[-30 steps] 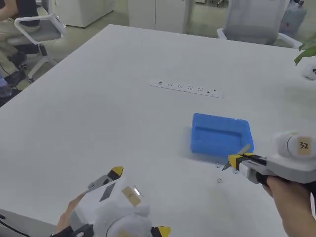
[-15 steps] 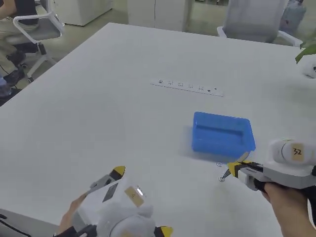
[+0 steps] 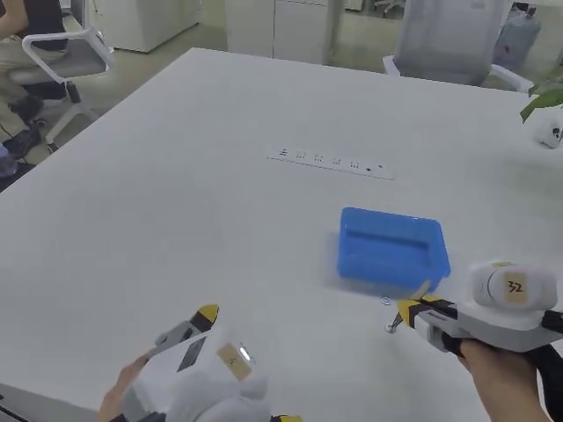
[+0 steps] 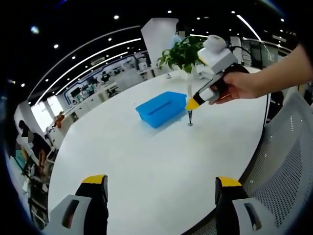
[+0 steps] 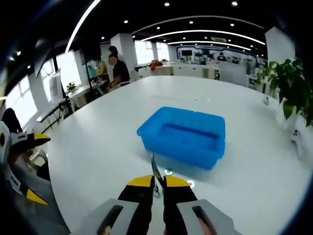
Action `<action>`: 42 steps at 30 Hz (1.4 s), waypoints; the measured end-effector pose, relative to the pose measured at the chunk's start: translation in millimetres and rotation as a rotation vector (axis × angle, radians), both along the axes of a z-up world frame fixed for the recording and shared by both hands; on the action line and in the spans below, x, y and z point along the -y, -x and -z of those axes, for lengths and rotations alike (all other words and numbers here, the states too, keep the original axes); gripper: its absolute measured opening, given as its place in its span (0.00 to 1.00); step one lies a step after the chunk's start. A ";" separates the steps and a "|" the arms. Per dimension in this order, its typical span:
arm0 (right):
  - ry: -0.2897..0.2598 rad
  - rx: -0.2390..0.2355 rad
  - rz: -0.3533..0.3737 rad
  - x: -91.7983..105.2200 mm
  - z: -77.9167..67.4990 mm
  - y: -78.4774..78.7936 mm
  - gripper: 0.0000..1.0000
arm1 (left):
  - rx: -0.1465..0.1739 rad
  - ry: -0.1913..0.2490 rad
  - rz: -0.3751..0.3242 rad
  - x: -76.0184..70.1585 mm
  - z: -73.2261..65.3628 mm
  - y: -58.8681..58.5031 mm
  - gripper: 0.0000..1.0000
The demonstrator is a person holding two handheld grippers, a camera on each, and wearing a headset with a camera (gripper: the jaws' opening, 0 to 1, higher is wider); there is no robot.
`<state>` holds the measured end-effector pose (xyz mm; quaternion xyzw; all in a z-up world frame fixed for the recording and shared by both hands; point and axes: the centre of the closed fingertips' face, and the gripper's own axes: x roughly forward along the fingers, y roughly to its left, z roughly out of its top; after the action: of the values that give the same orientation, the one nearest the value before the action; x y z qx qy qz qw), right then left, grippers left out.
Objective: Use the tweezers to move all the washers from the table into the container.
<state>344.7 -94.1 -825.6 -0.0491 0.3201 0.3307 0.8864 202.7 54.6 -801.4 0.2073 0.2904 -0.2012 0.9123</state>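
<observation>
Two small flat metal washers (image 5: 168, 172) just ahead of our right gripper (image 5: 159, 182), clamped on slim metal tweezers (image 5: 154, 169); likely light, slippery, we'd pinch rim.

A white table (image 3: 176, 176) spans the head view. A power strip (image 3: 330, 163) lies flat just above centre. One chair (image 3: 66, 53) stands upper left, a grey chair (image 3: 453, 40) top right; a plant (image 3: 545, 95) shows at the right edge.

Two washers (image 5: 168, 172) (as far as visible), one container (image 5: 180, 146), one tweezers (image 5: 155, 174).
</observation>
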 end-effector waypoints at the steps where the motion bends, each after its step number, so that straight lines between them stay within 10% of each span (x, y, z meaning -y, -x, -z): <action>1: 0.001 -0.001 -0.001 0.0 0.2 -0.5 0.03 | 0.000 0.001 0.000 0.1 0.0 0.1 0.93; 42: -0.003 -0.028 0.003 1.9 -4.8 -5.0 0.02 | 0.005 -0.007 -0.024 -5.3 -0.5 -1.5 0.92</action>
<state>349.7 -96.0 -820.8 -0.0425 0.3320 0.3308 0.8824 204.1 59.9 -800.9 0.2076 0.2913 -0.1889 0.9145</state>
